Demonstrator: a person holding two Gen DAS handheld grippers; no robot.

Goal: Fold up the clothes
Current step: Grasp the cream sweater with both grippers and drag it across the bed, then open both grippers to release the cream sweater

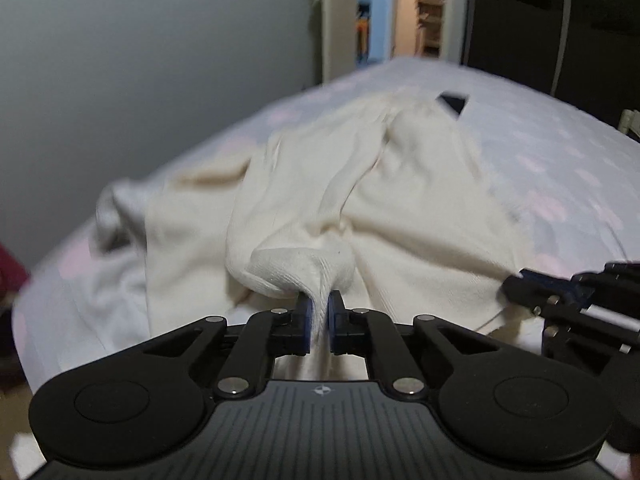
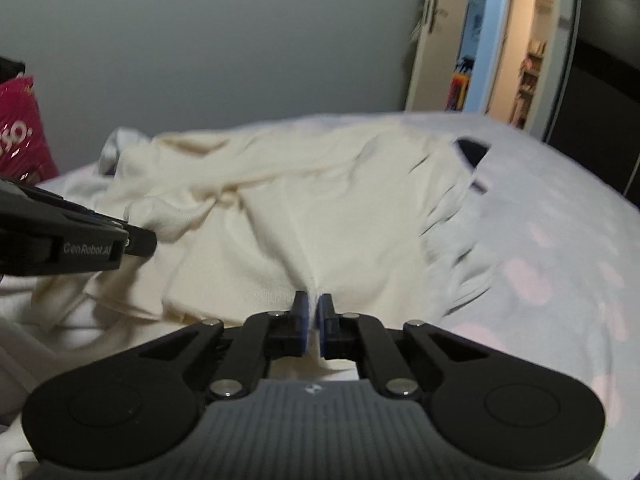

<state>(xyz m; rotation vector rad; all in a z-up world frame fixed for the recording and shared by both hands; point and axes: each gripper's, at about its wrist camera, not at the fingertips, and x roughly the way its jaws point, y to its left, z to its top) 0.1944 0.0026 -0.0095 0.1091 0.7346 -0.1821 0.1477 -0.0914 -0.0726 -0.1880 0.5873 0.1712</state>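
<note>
A cream knit garment [image 1: 400,200] lies crumpled on a bed. In the left wrist view my left gripper [image 1: 319,304] is shut on a bunched fold of the cream garment near its front edge, the cloth pinched between the blue pads. My right gripper [image 1: 516,286] shows at the right of that view, at the garment's edge. In the right wrist view my right gripper [image 2: 313,304] is shut on the cream garment [image 2: 320,200] at its near hem. My left gripper [image 2: 140,242] reaches in from the left there, its tip against a cloth fold.
The bed sheet [image 2: 560,260] is pale lilac with pink spots. A dark piece of cloth [image 2: 472,150] peeks from under the garment's far corner. A grey-white cloth [image 1: 108,212] lies at the left. A pink bag [image 2: 20,132] stands by the grey wall; an open doorway [image 2: 520,60] lies beyond.
</note>
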